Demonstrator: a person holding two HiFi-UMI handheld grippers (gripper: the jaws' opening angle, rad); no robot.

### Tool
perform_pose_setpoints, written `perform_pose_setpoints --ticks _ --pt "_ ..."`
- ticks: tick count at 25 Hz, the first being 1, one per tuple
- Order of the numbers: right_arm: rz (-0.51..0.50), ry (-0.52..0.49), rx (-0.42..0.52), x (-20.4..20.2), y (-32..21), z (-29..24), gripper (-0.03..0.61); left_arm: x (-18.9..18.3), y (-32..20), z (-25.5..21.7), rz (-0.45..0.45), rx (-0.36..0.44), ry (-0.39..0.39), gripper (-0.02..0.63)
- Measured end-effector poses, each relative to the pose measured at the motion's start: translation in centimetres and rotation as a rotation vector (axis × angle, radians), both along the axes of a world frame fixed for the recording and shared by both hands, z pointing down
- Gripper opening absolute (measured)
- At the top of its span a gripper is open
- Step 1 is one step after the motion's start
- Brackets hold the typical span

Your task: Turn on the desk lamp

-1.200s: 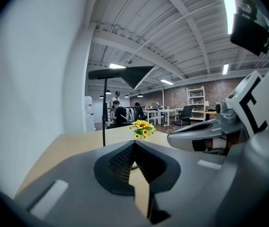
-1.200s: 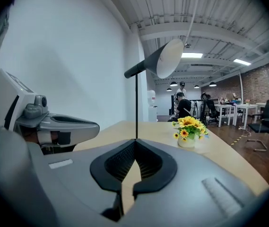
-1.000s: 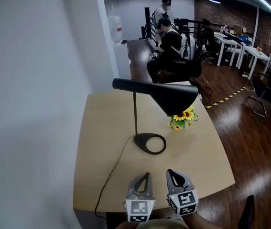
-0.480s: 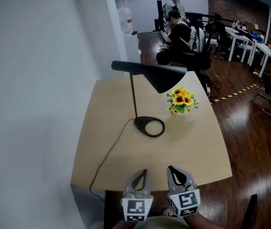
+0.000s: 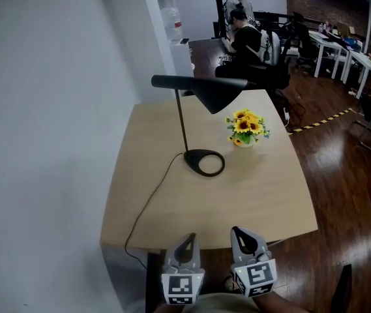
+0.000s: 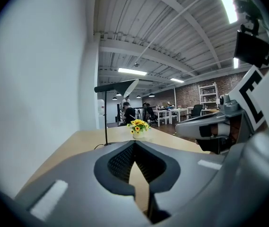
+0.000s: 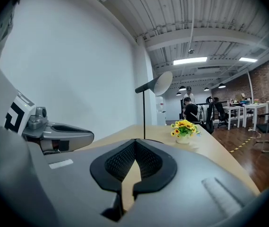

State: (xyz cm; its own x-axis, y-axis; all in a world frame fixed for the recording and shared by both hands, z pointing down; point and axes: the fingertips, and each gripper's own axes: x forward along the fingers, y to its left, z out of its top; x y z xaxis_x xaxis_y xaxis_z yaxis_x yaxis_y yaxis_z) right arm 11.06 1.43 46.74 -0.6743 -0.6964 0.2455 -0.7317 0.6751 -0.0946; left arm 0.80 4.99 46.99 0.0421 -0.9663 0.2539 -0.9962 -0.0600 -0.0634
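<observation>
Wooden table [image 5: 257, 194] stretches out ahead of both claws, which sit side by side just off its near edge. The black desk lamp [image 5: 201, 90] stands well ahead of them, its round base [image 5: 205, 162] on a line between the two. Left gripper [image 5: 188, 243]: jaws pinched together, nothing between them. Right gripper [image 5: 244, 238]: same, tips together, empty. Sunflowers [image 5: 245, 128] far ahead of the right claw. The lamp's cord [image 5: 149, 204] trails back past the left claw's outer side.
</observation>
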Motion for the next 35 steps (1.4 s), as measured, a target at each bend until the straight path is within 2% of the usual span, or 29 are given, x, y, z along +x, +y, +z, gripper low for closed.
perform_pose_setpoints --ticks 13,17,35 --pt "0.104 0.034 -0.020 -2.8 2.7 0.7 -0.002 -4.9 3.0 0.8 0.040 -0.014 0.034 -0.006" --pt "0.124 0.038 -0.025 -3.0 3.2 0.9 -0.002 -5.4 3.1 0.6 0.063 0.001 0.039 -0.006" --pt "0.099 0.034 -0.046 -3.8 3.2 1.1 -0.005 -5.6 2.5 0.2 0.074 0.005 0.042 -0.006"
